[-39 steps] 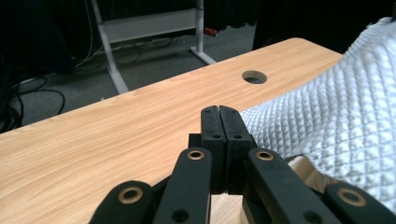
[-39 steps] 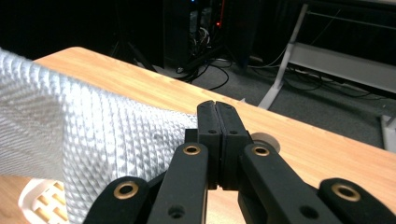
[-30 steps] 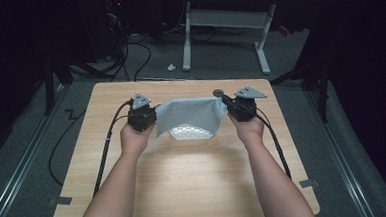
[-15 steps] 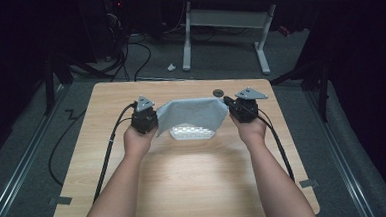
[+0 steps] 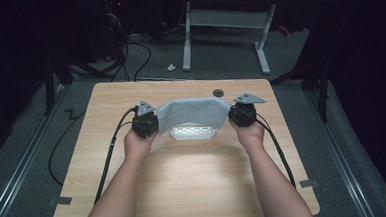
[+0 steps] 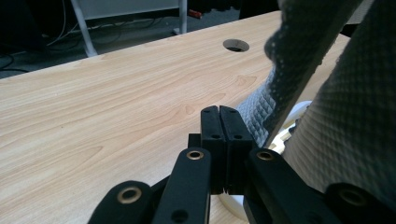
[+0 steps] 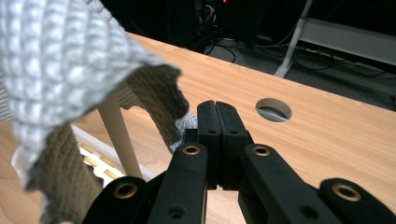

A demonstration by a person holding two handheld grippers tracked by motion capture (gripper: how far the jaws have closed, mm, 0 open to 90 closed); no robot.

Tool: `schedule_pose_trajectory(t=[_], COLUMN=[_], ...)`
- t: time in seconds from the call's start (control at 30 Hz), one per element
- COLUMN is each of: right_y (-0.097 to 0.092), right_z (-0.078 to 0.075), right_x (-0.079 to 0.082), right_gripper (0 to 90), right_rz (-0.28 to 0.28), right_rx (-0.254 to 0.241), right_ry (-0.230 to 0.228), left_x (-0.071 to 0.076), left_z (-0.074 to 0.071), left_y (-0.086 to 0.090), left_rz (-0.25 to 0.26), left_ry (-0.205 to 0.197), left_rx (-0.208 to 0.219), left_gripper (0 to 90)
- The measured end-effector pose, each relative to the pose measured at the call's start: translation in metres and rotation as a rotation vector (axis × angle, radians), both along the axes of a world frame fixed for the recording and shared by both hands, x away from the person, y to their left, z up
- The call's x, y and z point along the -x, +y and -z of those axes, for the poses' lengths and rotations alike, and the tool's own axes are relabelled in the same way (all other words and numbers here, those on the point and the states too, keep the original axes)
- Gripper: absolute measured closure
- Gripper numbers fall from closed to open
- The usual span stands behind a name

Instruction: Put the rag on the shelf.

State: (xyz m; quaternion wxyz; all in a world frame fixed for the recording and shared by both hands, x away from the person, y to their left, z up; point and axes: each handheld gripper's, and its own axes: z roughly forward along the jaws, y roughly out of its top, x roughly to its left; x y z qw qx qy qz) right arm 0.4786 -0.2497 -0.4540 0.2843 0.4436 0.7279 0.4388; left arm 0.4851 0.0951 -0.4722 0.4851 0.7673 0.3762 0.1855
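High view has the grey waffle-knit cloth (image 5: 193,112) stretched above the white slotted basket (image 5: 193,133), left gripper (image 5: 154,121) and right gripper (image 5: 233,113) each clamped on a corner; best lower both evenly, keeping it taut.

Over this last second I have carried the grey cloth (image 5: 194,113) a little farther from me across the table (image 5: 185,189), with both my hands shifting that way together. A second ago the cloth hung lower and covered most of the white slotted basket (image 5: 192,133); now my left gripper (image 5: 145,122) and my right gripper (image 5: 242,113) hold its two ends slightly higher and tauter, so its lower edge has risen and more of the basket's near side shows beneath it. The cloth's top edge now lies closer to the round hole (image 5: 218,92) in the table.
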Motion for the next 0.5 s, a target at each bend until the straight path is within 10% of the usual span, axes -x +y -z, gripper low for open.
schedule_pose_trajectory(t=[0.3,0.5], right_y=[0.01,0.008], right_z=[0.014,0.009], right_x=[-0.003,-0.002], right_gripper=[90.0,83.2], right_rz=[-0.006,0.005], right_rx=[0.001,-0.009], right_ry=[0.049,0.033], left_x=[0.004,0.004], left_z=[0.002,-0.001], left_y=[0.009,0.015], left_rz=[-0.007,-0.036], left_ry=[0.009,0.002], left_rx=[0.01,0.014], left_gripper=[88.1,71.9])
